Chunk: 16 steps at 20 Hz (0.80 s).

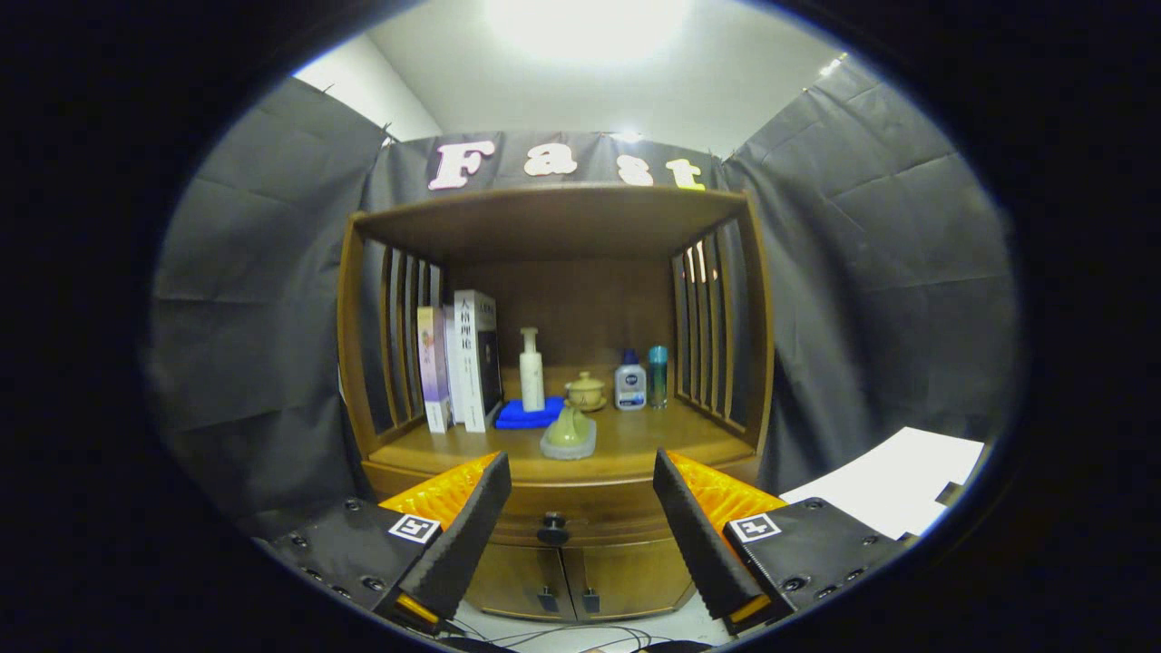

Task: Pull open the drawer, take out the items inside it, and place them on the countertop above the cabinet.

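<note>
My gripper (580, 472), seen either side of the drawer knob (552, 528): two wedge-shaped fingers (463, 535) with ribbed inner faces. Behind each, a dark flat mounting plate with round screw heads along its edges. Each plate carries one small square black-and-white marker (414, 528).

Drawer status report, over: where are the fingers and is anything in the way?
Gripper open, fingers apart, short of cabinet. Drawer shut, knob between fingers, untouched. Path to knob clear.
</note>
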Tool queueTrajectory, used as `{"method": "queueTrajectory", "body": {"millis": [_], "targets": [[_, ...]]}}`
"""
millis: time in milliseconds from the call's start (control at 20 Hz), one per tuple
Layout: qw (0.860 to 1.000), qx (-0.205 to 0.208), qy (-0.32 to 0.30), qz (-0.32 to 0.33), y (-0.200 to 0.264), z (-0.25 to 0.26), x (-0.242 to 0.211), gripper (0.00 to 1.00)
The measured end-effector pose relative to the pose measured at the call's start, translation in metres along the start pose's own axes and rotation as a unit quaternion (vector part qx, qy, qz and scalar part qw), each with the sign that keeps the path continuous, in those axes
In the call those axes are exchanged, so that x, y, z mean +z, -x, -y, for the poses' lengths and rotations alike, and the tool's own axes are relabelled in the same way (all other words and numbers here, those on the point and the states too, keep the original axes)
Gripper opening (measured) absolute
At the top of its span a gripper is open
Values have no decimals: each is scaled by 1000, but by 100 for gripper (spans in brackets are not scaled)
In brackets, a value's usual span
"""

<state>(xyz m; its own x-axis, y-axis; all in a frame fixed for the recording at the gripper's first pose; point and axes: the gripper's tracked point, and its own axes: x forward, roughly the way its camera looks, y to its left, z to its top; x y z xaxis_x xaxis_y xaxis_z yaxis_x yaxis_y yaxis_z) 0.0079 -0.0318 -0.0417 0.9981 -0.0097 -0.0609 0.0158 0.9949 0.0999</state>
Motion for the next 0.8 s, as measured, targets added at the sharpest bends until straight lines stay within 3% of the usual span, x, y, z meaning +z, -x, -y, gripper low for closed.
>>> {"method": "queueTrajectory", "body": {"millis": [300,800], "targets": [[998,-2,-4,58,41,8,56,100],[998,7,-9,60,38,-4,46,100]]}}
